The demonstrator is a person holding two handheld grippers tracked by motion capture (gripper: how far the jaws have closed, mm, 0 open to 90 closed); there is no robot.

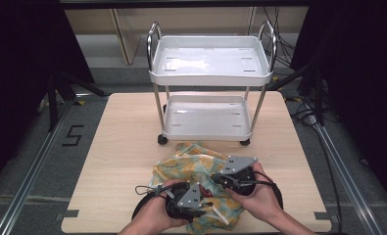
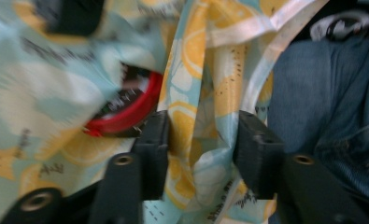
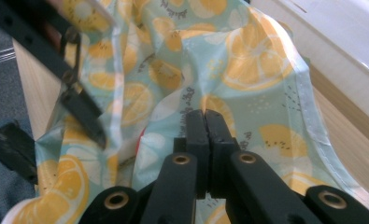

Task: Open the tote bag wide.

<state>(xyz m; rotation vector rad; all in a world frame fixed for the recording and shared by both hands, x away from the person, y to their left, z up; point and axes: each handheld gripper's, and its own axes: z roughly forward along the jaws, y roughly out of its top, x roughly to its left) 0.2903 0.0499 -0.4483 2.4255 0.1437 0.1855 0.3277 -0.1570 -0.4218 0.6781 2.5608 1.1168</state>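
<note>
At the lower middle of the high view a lemon-print cloth bag (image 1: 197, 166) lies crumpled on the wooden table (image 1: 117, 147), close to the near edge, with a white two-shelf cart (image 1: 210, 73) standing just behind it toward the top of the frame.

Starting at the left, the left gripper (image 1: 193, 198) sits at the bag's near left side, in the lower centre of that view. In the left gripper view its jaws stand partly apart with a hanging fold of the bag (image 2: 196, 116) between them; the fold runs roughly top to bottom in the frame. The left pad lies against the fold, but a gap shows at the right one, so nothing is pinched yet. Left of that fold, in the middle left of the frame, a red-rimmed round thing (image 2: 126, 105) shows through the bag's opening, blurred. A pale ribbon strap (image 2: 266, 28) crosses the upper right.

To the right, the right gripper (image 1: 219, 180) is clamped on the bag's cloth (image 3: 247, 70): in the right gripper view its jaws meet at the frame's centre with the fabric pinched between them.

The next move likely turns on that fold: it lies straight ahead of the left gripper, already inside the gap, so closing should suffice.
</note>
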